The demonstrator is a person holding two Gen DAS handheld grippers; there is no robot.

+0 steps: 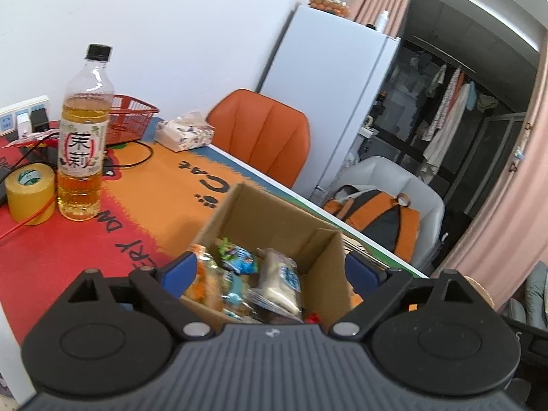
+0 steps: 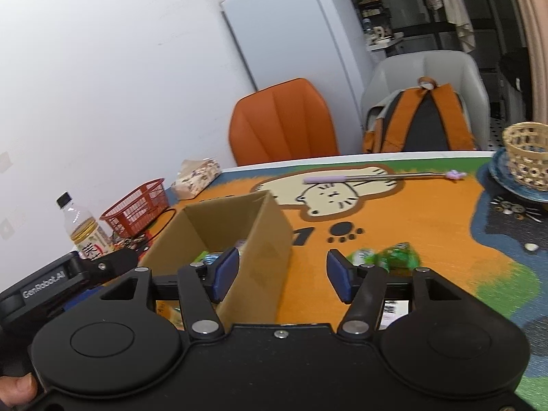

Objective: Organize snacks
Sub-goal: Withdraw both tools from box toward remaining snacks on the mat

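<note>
The open brown cardboard box (image 1: 274, 226) holds several snack packets (image 1: 277, 274) on the cat-print table mat (image 2: 428, 226). The left gripper (image 1: 270, 269) gapes wide over it, empty. The right gripper (image 2: 282, 274) (half open, empty) straddles the box wall; 2 green-wrapped snacks (image 2: 397, 257) lie beside.

A tea bottle (image 1: 84, 144) stands beside a yellow tape roll (image 1: 31, 191) near the tabletop's left edge. A red basket (image 1: 128, 118) and tissue pack (image 1: 185, 132) line the far edge, before an orange chair (image 1: 263, 133).
</note>
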